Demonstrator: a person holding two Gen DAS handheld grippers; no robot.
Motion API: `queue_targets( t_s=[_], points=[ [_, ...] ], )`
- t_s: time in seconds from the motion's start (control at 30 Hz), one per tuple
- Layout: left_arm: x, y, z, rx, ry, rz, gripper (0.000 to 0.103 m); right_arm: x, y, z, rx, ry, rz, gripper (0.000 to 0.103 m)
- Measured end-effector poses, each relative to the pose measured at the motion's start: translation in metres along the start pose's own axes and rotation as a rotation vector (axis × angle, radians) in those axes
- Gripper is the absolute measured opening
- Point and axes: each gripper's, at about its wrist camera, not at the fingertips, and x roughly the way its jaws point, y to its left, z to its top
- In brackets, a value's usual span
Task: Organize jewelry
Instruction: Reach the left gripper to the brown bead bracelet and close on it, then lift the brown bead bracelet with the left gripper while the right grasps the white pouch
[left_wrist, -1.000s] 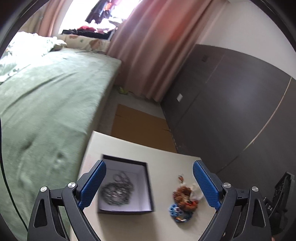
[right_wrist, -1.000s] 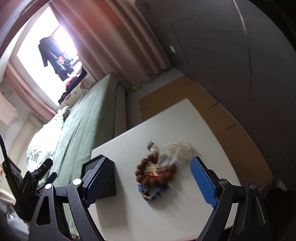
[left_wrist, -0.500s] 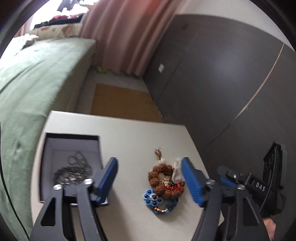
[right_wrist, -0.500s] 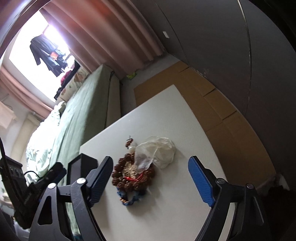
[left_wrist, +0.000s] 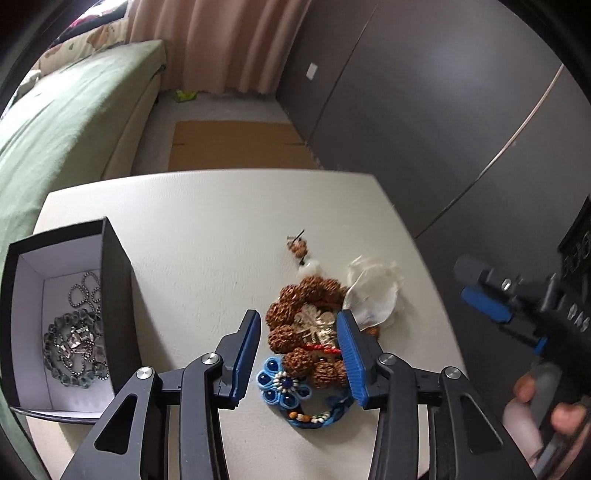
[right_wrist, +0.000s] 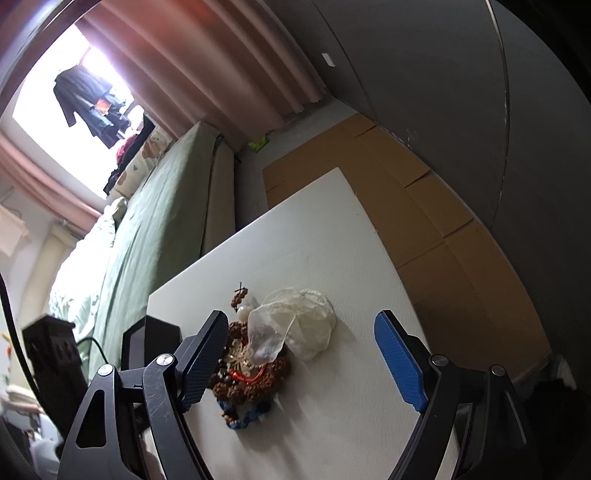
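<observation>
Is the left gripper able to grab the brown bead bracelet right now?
Probably yes. The left gripper has just been closing, with the brown bead bracelet between its jaws and nothing blocking; the pads don't look pressed on yet.

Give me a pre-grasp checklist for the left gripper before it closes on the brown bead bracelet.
1. left gripper straddles the brown bead bracelet; jaws have just been closing, pads not yet pressing: ok.
2. Gold charm and blue flower bracelet are tangled in the same heap: not ok.
3. Sheer pouch overlaps the beads: not ok.
4. Black box open, silver chain inside: ok.
5. right gripper open, holding nothing: ok.
</observation>
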Motion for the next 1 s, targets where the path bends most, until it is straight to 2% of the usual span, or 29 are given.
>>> queue_targets(
  t_s=[0.13, 0.23, 0.27, 0.33, 0.37, 0.47, 0.63, 0.73, 0.8, 0.83, 0.87, 1.0],
  points=[
    [0.013, 0.003, -0.004, 0.006, 0.043, 0.059, 0.038, 0.006, 0.005, 0.002, -0.041, 0.012, -0.011, 0.083],
    [0.018, 0.008, -0.008, -0.013, 0.066, 0.033, 0.037, 0.009, 0.008, 0.002, -0.063, 0.020, -0.021, 0.083],
    [0.017, 0.009, -0.008, -0.019, 0.062, 0.014, 0.029, 0.011, 0.009, 0.001, -0.066, 0.022, -0.025, 0.083],
    [0.016, 0.010, -0.007, -0.025, 0.058, 0.003, 0.027, 0.016, 0.010, 0.000, -0.072, 0.028, -0.037, 0.080],
    [0.013, 0.012, -0.007, -0.034, 0.046, -0.005, 0.019, 0.020, 0.011, -0.001, -0.079, 0.034, -0.040, 0.076],
    [0.003, 0.016, -0.004, -0.057, 0.020, -0.044, 0.019, 0.032, 0.012, -0.002, -0.086, 0.056, -0.050, 0.068],
    [-0.017, 0.019, 0.001, -0.058, -0.037, -0.098, 0.019, 0.052, 0.014, -0.008, -0.096, 0.088, -0.075, 0.065],
    [-0.022, 0.021, 0.003, -0.068, -0.048, -0.118, 0.019, 0.063, 0.018, -0.011, -0.121, 0.104, -0.086, 0.060],
    [-0.027, 0.023, 0.004, -0.067, -0.061, -0.115, 0.019, 0.065, 0.022, -0.012, -0.145, 0.098, -0.099, 0.045],
    [-0.029, 0.024, 0.006, -0.070, -0.068, -0.119, 0.019, 0.069, 0.022, -0.012, -0.136, 0.131, -0.070, 0.019],
    [-0.032, 0.025, 0.006, -0.074, -0.074, -0.126, 0.019, 0.070, 0.019, -0.012, -0.115, 0.148, -0.051, 0.003],
    [-0.048, 0.029, -0.001, -0.071, -0.099, -0.158, 0.019, 0.063, 0.020, -0.015, -0.106, 0.121, -0.055, 0.003]
  ],
)
